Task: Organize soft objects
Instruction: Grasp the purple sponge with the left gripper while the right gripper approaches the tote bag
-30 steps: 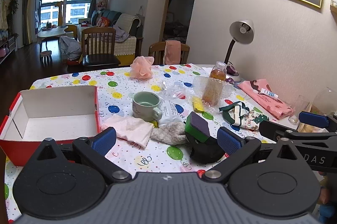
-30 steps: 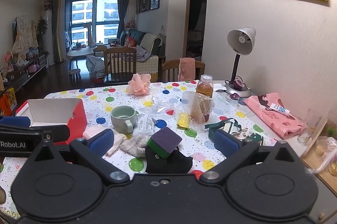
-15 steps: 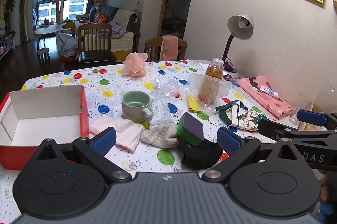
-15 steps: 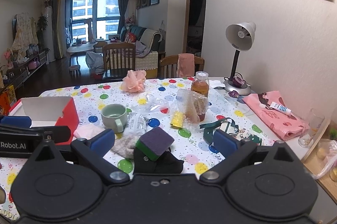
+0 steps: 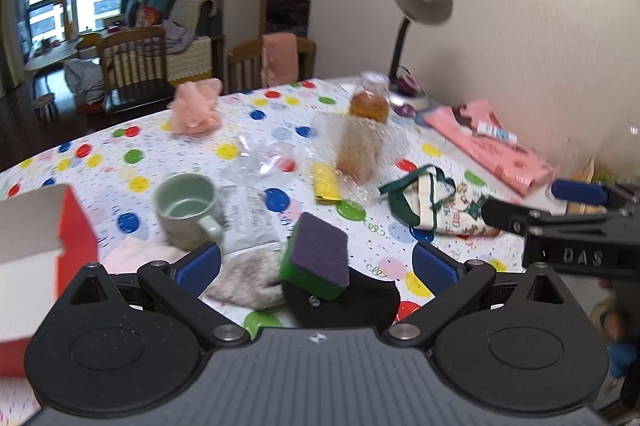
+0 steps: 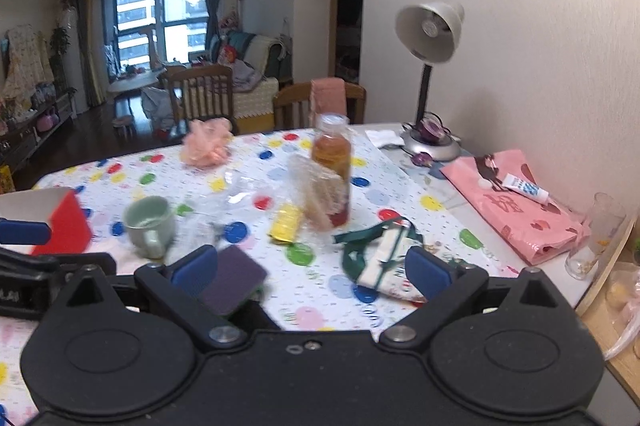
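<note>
While both grippers hang low over the near edge of the table (image 5: pixel 448 161), the left gripper (image 5: pixel 316 264) and the right gripper (image 6: pixel 312 272) each have their blue pads spread wide apart with nothing between them. One sponge (image 5: pixel 320 256), purple on top and green below, rests tilted on a dark cloth (image 5: pixel 360 302) just ahead of the left gripper, touching one grey rag (image 5: pixel 248 282). One pale pink cloth (image 5: pixel 132 254) lies between the rag and the red box (image 5: pixel 76 238) at the left edge. One green mug (image 5: pixel 188 205) stands behind them. One pink bath puff (image 6: pixel 208 141) sits near the far edge, well apart from the rest. One green-trimmed cloth bag (image 6: pixel 384 254) lies right of centre, near one bottle (image 6: pixel 332 161). Bare dotted tablecloth shows between the bag and the sponge. One lamp (image 6: pixel 428 73) stands by the wall.
</note>
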The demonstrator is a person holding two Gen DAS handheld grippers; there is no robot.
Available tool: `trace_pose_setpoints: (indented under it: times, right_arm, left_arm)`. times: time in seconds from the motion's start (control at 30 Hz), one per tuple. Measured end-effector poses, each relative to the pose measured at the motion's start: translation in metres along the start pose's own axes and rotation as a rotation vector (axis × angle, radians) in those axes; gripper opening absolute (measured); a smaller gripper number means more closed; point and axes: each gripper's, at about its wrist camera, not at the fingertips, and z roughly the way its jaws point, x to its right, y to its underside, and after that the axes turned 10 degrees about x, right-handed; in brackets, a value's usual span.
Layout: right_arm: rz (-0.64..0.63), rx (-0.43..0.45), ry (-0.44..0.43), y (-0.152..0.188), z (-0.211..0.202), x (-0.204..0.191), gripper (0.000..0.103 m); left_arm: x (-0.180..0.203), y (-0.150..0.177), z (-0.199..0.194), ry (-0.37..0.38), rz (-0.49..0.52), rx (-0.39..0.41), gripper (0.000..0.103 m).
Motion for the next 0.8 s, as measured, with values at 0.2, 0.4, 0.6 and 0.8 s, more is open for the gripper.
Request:
trace_pose_setpoints:
  times: [0.2,0.4,0.6,0.8]
  right_arm:
    - [-0.014,-0.061,0.043,0.009,0.049,0.041,0.099]
    - [-0.055,-0.118,0.068,0.020,0.097,0.083,0.099]
    - [-0.085,-0.195,0.021,0.029,0.143,0.119,0.098]
    - [-0.103,-0.261,-0.040,0.036,0.185,0.148,0.098]
  left_arm:
    - [0.020,-0.001,0.052,0.023,0.043,-0.055,0.103]
    - [0.032,0.000,0.098,0.018,0.075,-0.108,0.103]
    - [0.040,0.005,0.138,0.005,0.131,-0.174,0.103]
    - [0.040,0.014,0.171,-0.018,0.176,-0.240,0.103]
